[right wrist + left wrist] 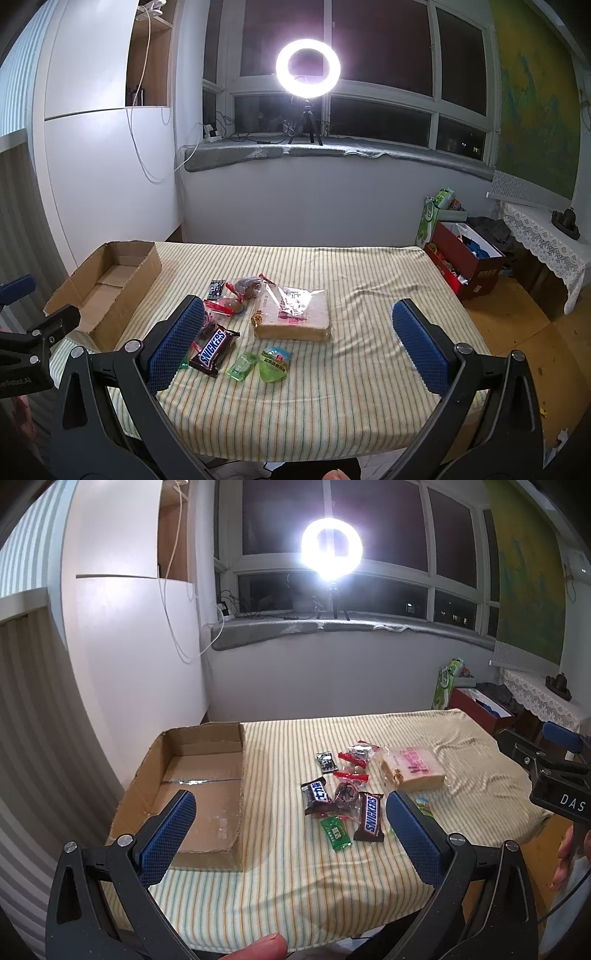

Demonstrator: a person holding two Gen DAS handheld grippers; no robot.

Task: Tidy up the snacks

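Snacks lie loose on a striped cloth table [314, 878] [369, 280]. Among them are a Snickers bar [370, 816] [213, 350], a second dark chocolate bar [317, 792], a green candy [335, 833], a bagged slice of cake [412, 771] [295, 314] and a green jelly cup [274, 364]. An empty cardboard box [201, 771] [107, 284] stands at the table's left. My left gripper [291, 812] hovers open above the near edge, between box and snacks. Open too, my right gripper [299, 321] hangs over the near side, straddling the cake and jelly cup.
A bright ring light [331, 546] [307, 68] on a small tripod stands on the windowsill behind the table. A red box [465, 258] and a green bag [432, 218] sit on the floor to the right. A lace-covered shelf [543, 236] is at far right.
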